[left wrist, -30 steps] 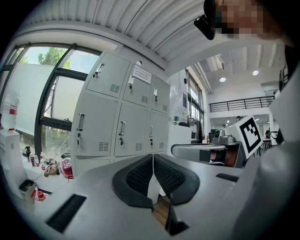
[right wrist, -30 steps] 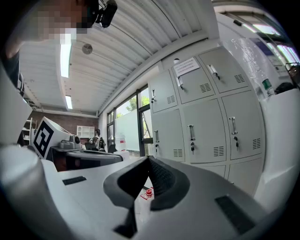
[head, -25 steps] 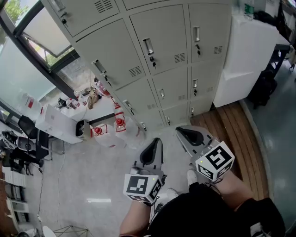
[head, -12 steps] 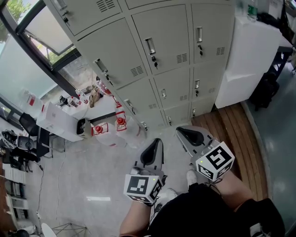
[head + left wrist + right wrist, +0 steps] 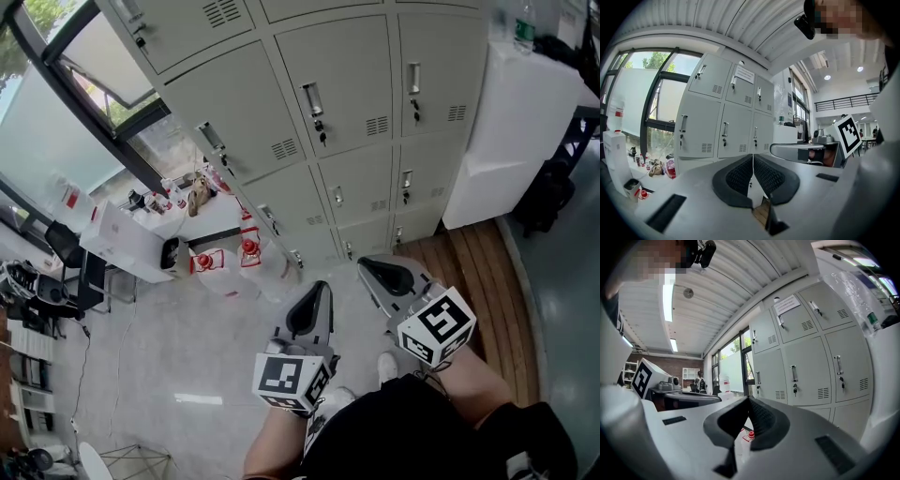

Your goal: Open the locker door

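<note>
The left gripper (image 5: pixel 315 295) and the right gripper (image 5: pixel 373 271) sit side by side near 6 o'clock in the head view. They are well apart from the bank of lockers (image 5: pixel 281 141), which spreads from 10 to 1 o'clock. The left gripper's jaws are pressed together on nothing, and the right gripper's are likewise closed and empty. Every door looks shut.

The likeliest trouble is a reach made with closed jaws — they would only bump the handle (image 5: pixel 311 97) at 12 o'clock rather than take it, so they need to part first. A small key (image 5: pixel 322 132) dangles just below that handle and could be knocked or snagged. The doors look alike, so the wrong one might get pulled — and a door swinging out could strike the idle gripper.
</note>
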A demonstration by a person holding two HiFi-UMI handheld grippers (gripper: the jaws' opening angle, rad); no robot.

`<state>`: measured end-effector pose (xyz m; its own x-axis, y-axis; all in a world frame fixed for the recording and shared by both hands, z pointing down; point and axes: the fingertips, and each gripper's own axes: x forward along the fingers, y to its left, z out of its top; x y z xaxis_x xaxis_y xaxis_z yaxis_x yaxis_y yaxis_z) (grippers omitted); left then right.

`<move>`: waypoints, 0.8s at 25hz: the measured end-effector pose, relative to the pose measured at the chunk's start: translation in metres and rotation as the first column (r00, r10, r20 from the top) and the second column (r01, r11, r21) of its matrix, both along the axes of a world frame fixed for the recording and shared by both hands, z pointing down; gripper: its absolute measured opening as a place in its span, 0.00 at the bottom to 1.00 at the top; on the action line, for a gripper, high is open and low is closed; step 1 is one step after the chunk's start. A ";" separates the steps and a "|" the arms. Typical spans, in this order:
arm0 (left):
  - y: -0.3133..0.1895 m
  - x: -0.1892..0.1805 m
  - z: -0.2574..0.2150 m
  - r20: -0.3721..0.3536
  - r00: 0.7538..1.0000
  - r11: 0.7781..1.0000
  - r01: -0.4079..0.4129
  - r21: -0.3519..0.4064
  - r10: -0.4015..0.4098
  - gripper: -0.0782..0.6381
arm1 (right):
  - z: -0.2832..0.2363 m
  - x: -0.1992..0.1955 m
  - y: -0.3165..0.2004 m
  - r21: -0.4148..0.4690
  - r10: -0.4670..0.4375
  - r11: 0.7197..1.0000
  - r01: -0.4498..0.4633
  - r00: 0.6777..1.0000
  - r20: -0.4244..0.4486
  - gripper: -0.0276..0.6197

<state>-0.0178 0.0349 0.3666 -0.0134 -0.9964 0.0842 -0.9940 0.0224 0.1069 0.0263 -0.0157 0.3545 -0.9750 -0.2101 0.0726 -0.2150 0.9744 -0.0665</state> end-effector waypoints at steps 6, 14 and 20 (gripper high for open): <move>-0.013 -0.002 -0.004 0.003 0.999 0.999 0.045 0.007 -0.045 0.13 | -0.004 -0.002 -0.018 0.006 -0.033 0.999 0.033 0.999 0.008 0.13; -0.033 -0.003 -0.004 -0.072 0.994 0.996 0.086 0.013 -0.085 0.13 | -0.009 -0.007 -0.044 0.042 -0.092 0.995 0.092 0.996 0.009 0.13; -0.044 -0.007 0.000 -0.091 0.991 0.995 0.102 -0.012 -0.103 0.13 | -0.016 -0.015 -0.063 0.078 -0.116 0.990 0.114 0.993 0.015 0.13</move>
<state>-0.0252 -0.0096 0.3667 -0.1071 -0.9895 0.0968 -0.9726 0.1245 0.1964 0.0111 -0.0788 0.3382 -0.9941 -0.1008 0.0410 -0.1006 0.9949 0.0060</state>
